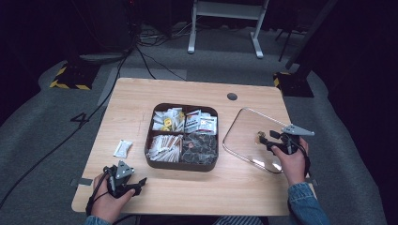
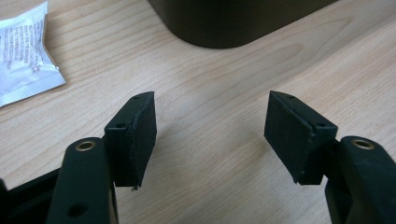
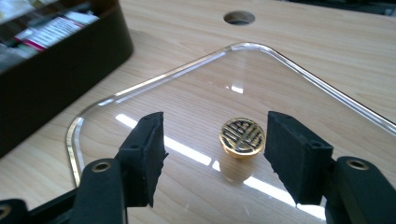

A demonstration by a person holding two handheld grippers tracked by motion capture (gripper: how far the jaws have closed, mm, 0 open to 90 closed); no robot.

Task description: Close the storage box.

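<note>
A dark brown tray [image 1: 180, 166] with four compartments of sachets and packets stands mid-table. To its right a clear glass lid [image 1: 248, 136] lies flat on the wood, with a gold knob [image 1: 258, 137] on top. My right gripper [image 1: 266, 140] hovers at the lid. In the right gripper view it [image 3: 215, 120] is open, and the knob [image 3: 242, 136] sits just beyond and between its jaws, untouched. My left gripper [image 1: 140, 185] rests near the table's front left. In the left gripper view it [image 2: 210, 116] is open over bare wood, facing the tray's wall [image 2: 233, 23].
A loose white sachet [image 1: 123, 148] lies on the table left of the tray, also to the left of my left jaws [image 2: 23, 51]. A round cable hole [image 1: 232, 96] is in the tabletop behind the lid. Cables and a stand's legs are on the floor beyond.
</note>
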